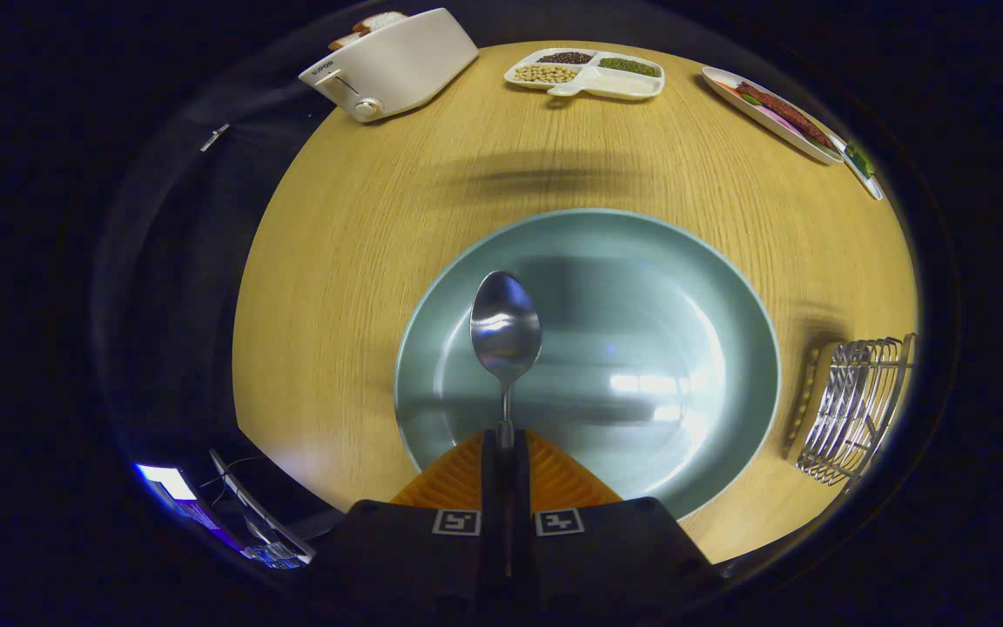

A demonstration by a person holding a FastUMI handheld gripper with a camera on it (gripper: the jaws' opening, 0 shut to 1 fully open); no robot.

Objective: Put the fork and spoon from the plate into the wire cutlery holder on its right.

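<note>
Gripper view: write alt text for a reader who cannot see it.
The tongs are shut on the handle of a spoon, holding it bowl-forward over a pale green plate on a round wooden table. A wire cutlery holder stands right of the plate. Beyond the plate sit a toaster and two dishes of food.

Gripper [506, 442] clamps the spoon [506, 326] handle, bowl pointing ahead over the plate [641, 287]. Wire cutlery holder [854, 409] stands right of the plate

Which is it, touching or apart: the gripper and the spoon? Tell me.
Touching. The gripper view shows the gripper shut on the spoon handle, both fingers pressing it.
</note>
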